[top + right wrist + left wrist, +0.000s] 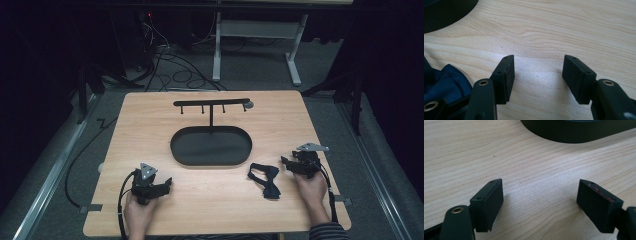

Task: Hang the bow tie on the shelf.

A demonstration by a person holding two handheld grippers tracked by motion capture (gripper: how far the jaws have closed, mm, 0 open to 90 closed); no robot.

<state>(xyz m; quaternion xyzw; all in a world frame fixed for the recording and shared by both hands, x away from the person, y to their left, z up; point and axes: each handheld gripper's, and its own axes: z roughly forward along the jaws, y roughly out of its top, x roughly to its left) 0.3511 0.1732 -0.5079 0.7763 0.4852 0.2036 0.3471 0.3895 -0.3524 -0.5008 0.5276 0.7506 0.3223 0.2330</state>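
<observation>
My left gripper [167, 184] lies low on the near left part of the table [150, 115], my left hand [137, 212] wrapped around its rear with the forearm coming in from the near edge. It points toward the right, and its grey three-cornered plate faces up. In the left gripper view my fingers [487, 202] stand wide apart with nothing but bare wood between them, and the wall of the black oval tray [574, 132] curves across the far side.

My right gripper [285, 162] rests on the near right part of the table, held from behind by my right hand [312, 192], a striped sleeve cuff showing at the near edge. It points left, toward the dark blue bow tie [265, 180], which lies flat on the wood just beside the fingertips, near the right end of the tray and apart from it. In the right gripper view these fingers [505, 77] are spread about as wide as they go and hold nothing; the bow tie [444, 80] sits at the left, outside them, close against the gripper's body.

The tray [177, 150] sits at the middle of the table, with a black T-shaped hook stand [211, 107] rising from its far rim
</observation>
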